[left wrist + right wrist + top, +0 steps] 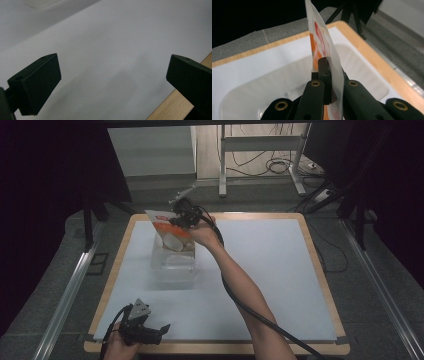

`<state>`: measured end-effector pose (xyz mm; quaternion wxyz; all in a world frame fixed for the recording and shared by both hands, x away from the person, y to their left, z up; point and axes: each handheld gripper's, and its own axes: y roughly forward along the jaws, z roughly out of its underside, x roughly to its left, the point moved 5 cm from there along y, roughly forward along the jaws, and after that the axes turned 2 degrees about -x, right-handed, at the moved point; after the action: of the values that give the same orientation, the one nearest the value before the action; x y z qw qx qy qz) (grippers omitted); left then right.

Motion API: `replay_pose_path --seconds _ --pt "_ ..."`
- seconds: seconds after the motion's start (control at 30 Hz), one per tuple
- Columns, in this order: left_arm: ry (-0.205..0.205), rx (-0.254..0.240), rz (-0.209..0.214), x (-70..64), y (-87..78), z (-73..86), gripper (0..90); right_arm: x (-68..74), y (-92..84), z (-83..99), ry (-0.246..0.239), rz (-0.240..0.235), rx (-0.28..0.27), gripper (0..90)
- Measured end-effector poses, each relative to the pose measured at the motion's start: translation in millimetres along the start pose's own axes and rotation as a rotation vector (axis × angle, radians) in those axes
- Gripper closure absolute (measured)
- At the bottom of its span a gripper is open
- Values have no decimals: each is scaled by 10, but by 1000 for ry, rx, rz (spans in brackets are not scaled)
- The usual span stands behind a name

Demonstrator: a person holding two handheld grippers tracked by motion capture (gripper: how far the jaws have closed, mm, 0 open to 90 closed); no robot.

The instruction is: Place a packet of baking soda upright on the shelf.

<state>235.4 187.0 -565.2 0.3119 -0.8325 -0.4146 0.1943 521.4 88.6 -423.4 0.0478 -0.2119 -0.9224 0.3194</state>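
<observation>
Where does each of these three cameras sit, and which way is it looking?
High view: above the person's side, looking forward and down on the table; both forearms, left gripper and right gripper show.
Left gripper view: rides the left gripper, facing the white tabletop; its two black jaws stand apart.
Right gripper view: rides the right gripper, facing the clear tub; its jaws pinch the snack pouch.
Shared: high and right gripper views both show pouch and tub.

Glossy printed pouch [322, 47]; clear plastic tub [257, 97]; matt white tabletop [270, 265].

left gripper [161, 329]: jaws apart, low | right gripper [176, 216]: jaws clamped, arm outstretched
</observation>
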Motion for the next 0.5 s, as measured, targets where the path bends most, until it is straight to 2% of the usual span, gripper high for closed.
replay_pose_path --seconds 0.07,0.13,0.27,0.43,0.47,0.5 --pt "-1 -1 0 0 -1 0 0 -7 52 86 16 -9 3 886" --pt "-4 -3 0 0 1 -1 0 -29 57 121 33 -8 -17 865" --pt "0 1 -1 0 2 -1 0 -93 17 171 41 37 19 704" --pt "-2 2 -5 -3 6 -2 0 -125 -116 160 55 58 -18 517" --pt "-1 1 -7 -1 4 -2 0 -128 -154 156 50 62 -24 413" --pt "-5 -2 -7 -1 0 -2 0 -128 -154 156 50 62 -24 413"
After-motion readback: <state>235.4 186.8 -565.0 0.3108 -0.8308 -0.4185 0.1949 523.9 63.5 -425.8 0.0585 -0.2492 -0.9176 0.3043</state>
